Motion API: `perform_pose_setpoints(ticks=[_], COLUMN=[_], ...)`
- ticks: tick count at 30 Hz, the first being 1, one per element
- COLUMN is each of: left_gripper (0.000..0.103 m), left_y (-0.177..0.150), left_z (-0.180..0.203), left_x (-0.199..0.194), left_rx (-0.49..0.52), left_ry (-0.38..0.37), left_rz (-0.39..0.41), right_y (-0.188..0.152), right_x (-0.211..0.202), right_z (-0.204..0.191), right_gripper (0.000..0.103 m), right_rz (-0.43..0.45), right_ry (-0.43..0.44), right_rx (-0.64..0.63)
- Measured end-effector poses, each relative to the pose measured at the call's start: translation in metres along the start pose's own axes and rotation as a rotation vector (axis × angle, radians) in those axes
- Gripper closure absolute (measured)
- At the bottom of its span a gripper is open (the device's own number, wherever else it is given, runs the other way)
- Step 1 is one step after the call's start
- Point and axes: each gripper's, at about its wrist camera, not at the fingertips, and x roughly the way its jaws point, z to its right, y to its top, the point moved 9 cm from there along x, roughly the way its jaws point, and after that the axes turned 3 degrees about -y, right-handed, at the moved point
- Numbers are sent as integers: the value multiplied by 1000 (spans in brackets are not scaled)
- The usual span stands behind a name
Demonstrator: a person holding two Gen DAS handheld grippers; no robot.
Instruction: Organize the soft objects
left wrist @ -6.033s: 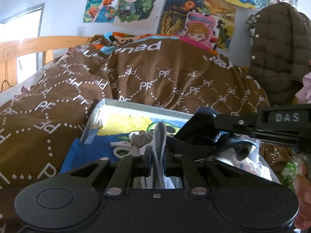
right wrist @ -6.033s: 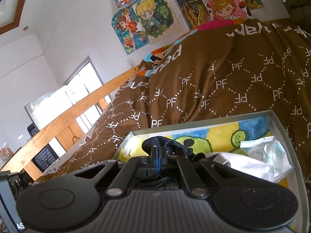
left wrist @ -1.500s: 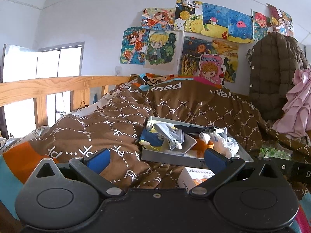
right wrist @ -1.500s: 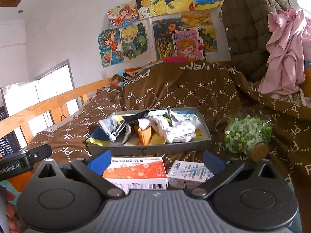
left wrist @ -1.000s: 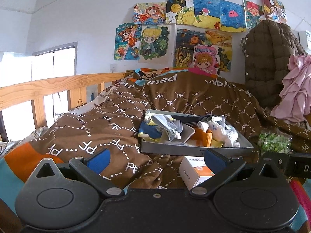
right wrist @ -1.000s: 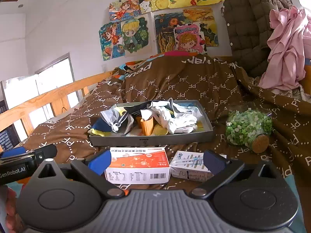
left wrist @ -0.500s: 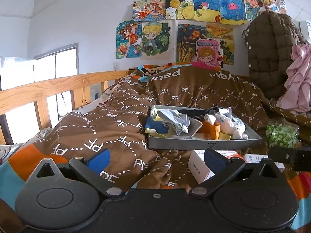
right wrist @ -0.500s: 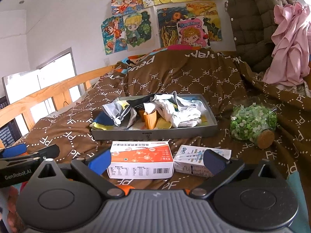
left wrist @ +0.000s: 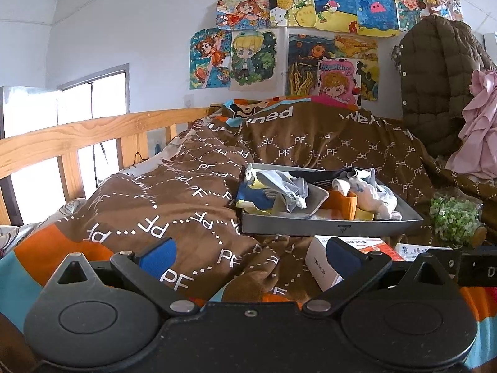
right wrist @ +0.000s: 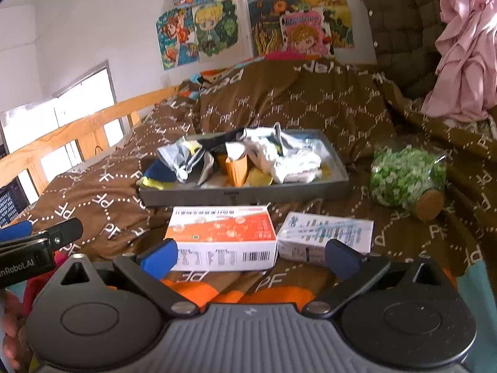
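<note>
A grey tray [left wrist: 329, 227] [right wrist: 242, 195] sits on the brown bedspread, piled with soft things: a grey drawstring pouch [left wrist: 287, 188] [right wrist: 180, 158], white cloths [left wrist: 369, 195] [right wrist: 289, 158], a dark blue piece [left wrist: 253, 197] [right wrist: 160, 171] and an orange piece [left wrist: 343, 205] [right wrist: 236, 171]. My left gripper [left wrist: 250, 253] is open and empty, well short of the tray. My right gripper [right wrist: 251, 256] is also open and empty, hanging over the orange-and-white box [right wrist: 222, 236].
Two cartons lie in front of the tray: the orange-and-white box [left wrist: 338, 258] and a blue-and-white box [right wrist: 326, 236]. A jar of green beads [right wrist: 403, 180] [left wrist: 455, 220] lies on its side at the right. A wooden bed rail [left wrist: 77, 143] runs along the left. Jackets [right wrist: 435, 37] hang at the right.
Six seconds ago both grippers were shut on cloth items over the tray. Now both are open, empty and drawn back. Over the last second the right gripper tilted down toward the boxes.
</note>
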Motion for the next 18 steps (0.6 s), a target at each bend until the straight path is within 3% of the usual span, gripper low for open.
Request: perform_pose_setpoints(ticks=[18], left_gripper=[1], left_y=[-15], left_z=[-3], left_x=[8], left_rx=[-4], left_ry=[9], left_rz=[-59], right_y=[-4], right_x=[6], right_z=[1], right_gripper=[0], right_rz=[-1], right_ry=[-29], right_rx=[-13])
